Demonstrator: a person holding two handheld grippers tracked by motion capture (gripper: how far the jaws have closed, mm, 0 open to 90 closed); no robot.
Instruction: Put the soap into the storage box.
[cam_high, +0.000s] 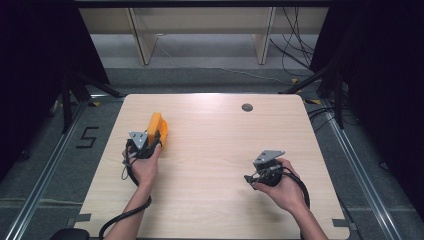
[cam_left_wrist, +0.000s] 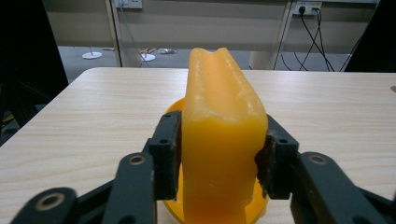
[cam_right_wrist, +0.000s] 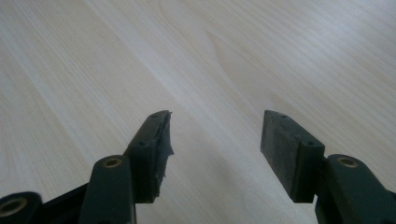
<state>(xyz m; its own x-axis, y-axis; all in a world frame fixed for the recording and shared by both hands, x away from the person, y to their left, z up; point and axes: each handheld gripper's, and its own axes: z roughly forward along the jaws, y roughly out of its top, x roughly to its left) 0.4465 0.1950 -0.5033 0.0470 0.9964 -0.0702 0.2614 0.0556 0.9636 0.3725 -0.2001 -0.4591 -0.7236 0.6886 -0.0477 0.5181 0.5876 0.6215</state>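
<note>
**Orange piece stands between the left jaws**

While the left gripper (cam_high: 150, 141) sits at the left side of the table (cam_high: 220, 200), its two black jaws stand on either side of an orange object (cam_left_wrist: 222, 140). Seen from the left gripper view, this waxy, translucent piece rises upright from a round orange base resting on the wood, and its top is grooved down the middle. Both pads lie right against its flanks, the right one seemingly touching; whether they press or merely flank it cannot be told for certain. From the high view, the same orange object (cam_high: 157, 129) stands just ahead of the left hand (cam_high: 144, 167), towards the table's far left part.

On the right side, the right gripper (cam_high: 252, 180) is held low over bare wood in the right hand (cam_high: 285, 187), well apart from the orange piece. Its own view shows the jaws standing wide with nothing between them, the light wood grain visible through the gap. One pad (cam_right_wrist: 161, 140) has a ragged, frayed edge.

A small grey round fitting (cam_high: 247, 107) sits in the tabletop near the far edge.
</note>
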